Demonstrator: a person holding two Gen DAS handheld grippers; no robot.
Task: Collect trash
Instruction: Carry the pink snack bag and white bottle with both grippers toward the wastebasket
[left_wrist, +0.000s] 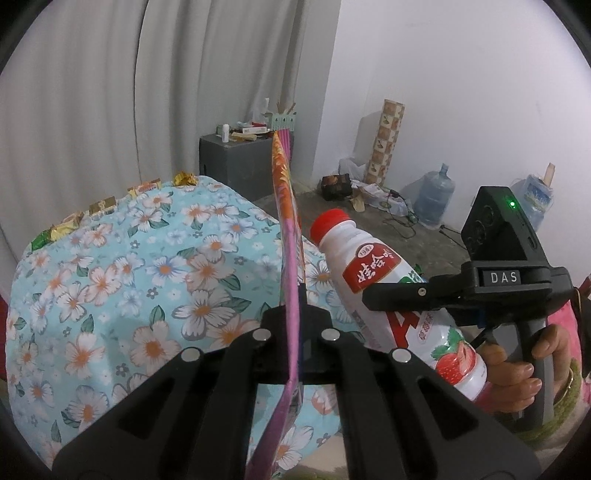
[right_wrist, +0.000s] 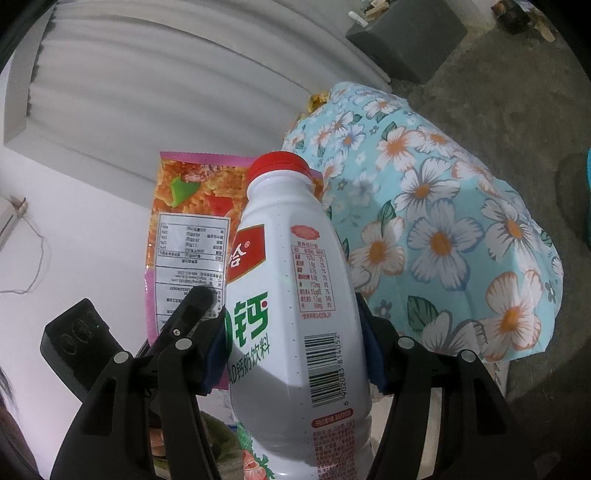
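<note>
Left gripper (left_wrist: 293, 295) clamps flat noodle wrapper (left_wrist: 286, 206); right gripper (right_wrist: 295, 325) grips white milk-drink bottle (right_wrist: 291, 280) above floral tablecloth (left_wrist: 110, 277).

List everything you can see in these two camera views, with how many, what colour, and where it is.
Flat snack packet: one, pink and orange, clamped edge-on in the left gripper.
Plastic milk-drink bottle: one, white with red cap, held in the right gripper.
Floral cloth: one, light blue with white flowers, draped over a surface below both grippers.
Foil wrappers: several, gold, along the cloth's far edge.
Grey cabinet: one, by the curtain, small items on top.
Patterned roll: one, tan, standing against the wall.
Water jugs: two, pale blue, on the floor by the wall.
Curtain: one, white, behind the cloth.
Left gripper: black, shut on the packet.
Right gripper: black, gripping the bottle.
Hand: one, on the right gripper's handle.
</note>
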